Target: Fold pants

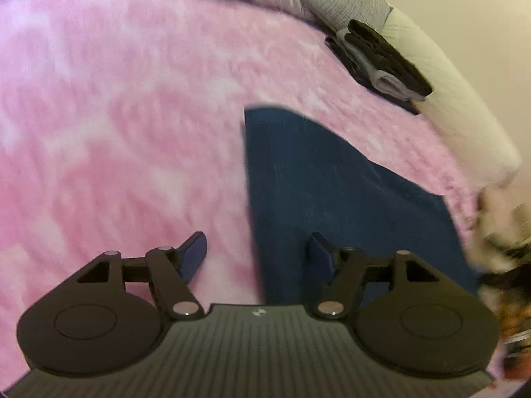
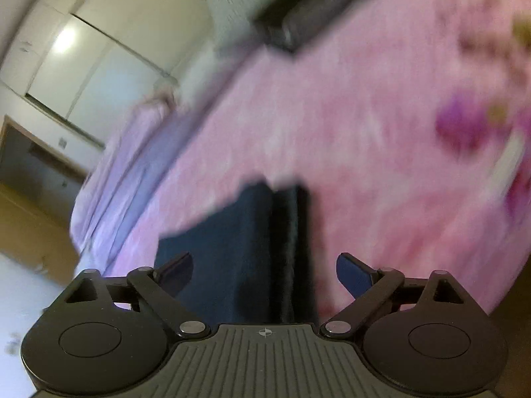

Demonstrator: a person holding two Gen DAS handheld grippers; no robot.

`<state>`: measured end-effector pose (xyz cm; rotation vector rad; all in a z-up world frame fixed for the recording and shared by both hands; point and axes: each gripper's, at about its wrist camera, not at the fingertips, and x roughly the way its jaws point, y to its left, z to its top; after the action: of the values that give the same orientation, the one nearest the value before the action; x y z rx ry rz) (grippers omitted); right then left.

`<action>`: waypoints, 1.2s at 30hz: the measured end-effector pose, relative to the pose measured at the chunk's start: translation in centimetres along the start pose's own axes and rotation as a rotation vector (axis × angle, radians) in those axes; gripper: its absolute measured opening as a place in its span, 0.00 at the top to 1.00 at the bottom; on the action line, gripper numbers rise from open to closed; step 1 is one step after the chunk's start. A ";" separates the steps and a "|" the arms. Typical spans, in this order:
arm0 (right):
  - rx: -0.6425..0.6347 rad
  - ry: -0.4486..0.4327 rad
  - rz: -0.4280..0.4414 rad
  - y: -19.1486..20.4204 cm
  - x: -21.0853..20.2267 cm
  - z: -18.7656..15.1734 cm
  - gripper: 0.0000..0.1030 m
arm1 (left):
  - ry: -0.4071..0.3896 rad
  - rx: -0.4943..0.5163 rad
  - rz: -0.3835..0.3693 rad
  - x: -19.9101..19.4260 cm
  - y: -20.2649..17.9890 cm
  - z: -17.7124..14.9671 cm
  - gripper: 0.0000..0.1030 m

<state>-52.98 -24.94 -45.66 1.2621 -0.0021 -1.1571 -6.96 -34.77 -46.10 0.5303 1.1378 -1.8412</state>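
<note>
Left gripper (image 1: 259, 258) and right gripper (image 2: 265, 277): fingers spread, pinching nothing. Pants (image 1: 332, 192) lie folded narrow on bed (image 1: 132, 116); final folds probably left.

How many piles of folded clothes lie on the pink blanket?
1: the dark and grey folded stack at the far edge of the fuzzy pink blanket, beside the white pillow. Others may be hidden.

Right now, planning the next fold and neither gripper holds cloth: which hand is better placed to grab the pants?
Probably right: the right gripper opens directly over the pants; the left gripper straddles their edge.
</note>
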 end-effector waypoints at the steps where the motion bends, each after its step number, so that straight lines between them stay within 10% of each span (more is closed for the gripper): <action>1: 0.031 0.047 0.021 -0.8 1.2 0.1 0.13 | 0.005 -0.019 -0.024 0.2 0.4 -0.1 0.38; 4: 0.032 0.091 0.093 -1.4 3.5 1.3 0.21 | 0.026 -0.063 -0.099 1.2 1.0 0.8 0.34; 5: 0.008 0.116 0.127 -1.0 4.5 1.9 0.53 | 0.043 -0.058 -0.131 1.8 0.8 1.1 0.34; 6: 0.017 0.166 0.133 -0.9 6.2 2.4 0.56 | 0.067 -0.037 -0.168 2.8 0.4 1.5 0.34; 10: 0.049 0.229 0.212 -1.9 8.9 3.4 0.60 | 0.128 -0.046 -0.218 5.0 -0.2 2.7 0.37; 12: 0.067 0.206 0.211 -2.0 8.5 3.1 0.64 | 0.140 -0.126 -0.241 5.3 0.8 3.0 0.55; 16: 0.046 0.229 0.046 1.4 8.6 4.2 0.75 | 0.159 -0.129 -0.183 4.0 -0.9 4.2 0.80; 22: 0.027 0.235 -0.064 6.3 6.3 9.1 0.78 | 0.130 -0.057 -0.065 0.9 -9.0 8.4 0.85; 28: 0.029 0.193 -0.055 5.4 2.7 23.8 0.77 | 0.091 -0.023 -0.106 4.7 -20.1 18.1 0.85; 36: -0.124 0.130 -0.009 2.6 4.3 53.8 0.77 | -0.090 -0.068 -0.158 18.7 -35.5 34.8 0.85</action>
<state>-79.79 -67.42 -25.75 1.2255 0.1696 -1.0648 -43.83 -66.69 -25.11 0.3232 1.2055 -1.9325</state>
